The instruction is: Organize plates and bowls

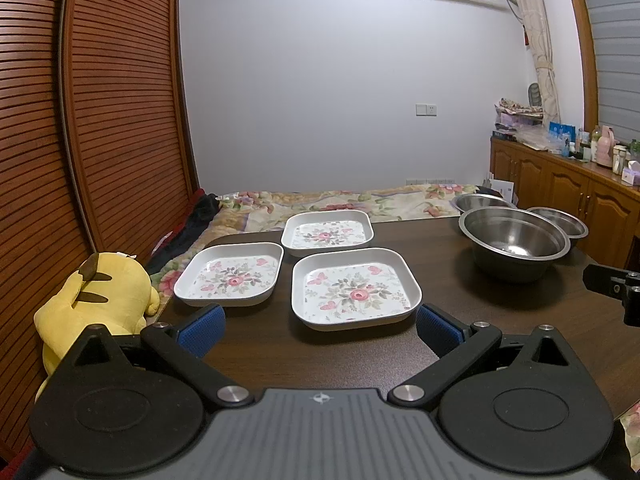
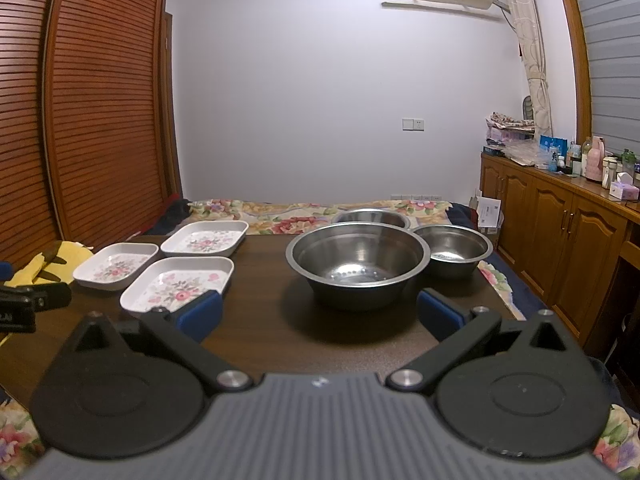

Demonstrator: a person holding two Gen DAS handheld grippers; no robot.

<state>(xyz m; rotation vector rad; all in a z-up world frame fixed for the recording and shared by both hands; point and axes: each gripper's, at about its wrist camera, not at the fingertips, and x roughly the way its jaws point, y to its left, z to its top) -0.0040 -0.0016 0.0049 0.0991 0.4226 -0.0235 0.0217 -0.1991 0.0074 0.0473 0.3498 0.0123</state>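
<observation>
Both grippers [image 1: 320, 330] [image 2: 318, 314] agape; third bowl [image 2: 370, 216] maybe smaller, half-hidden

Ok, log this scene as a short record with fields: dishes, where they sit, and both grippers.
surface: dark wooden table
plates: three square floral plates, unstacked; nearest plate, left plate, far plate
bowls: three steel bowls; large bowl, small bowl, rear bowl partly hidden
left gripper: open, empty, facing plates
right gripper: open, empty, facing large bowl

Dim, bluish indoor light; sharp focus; strong fisheye bending at edges.
</observation>
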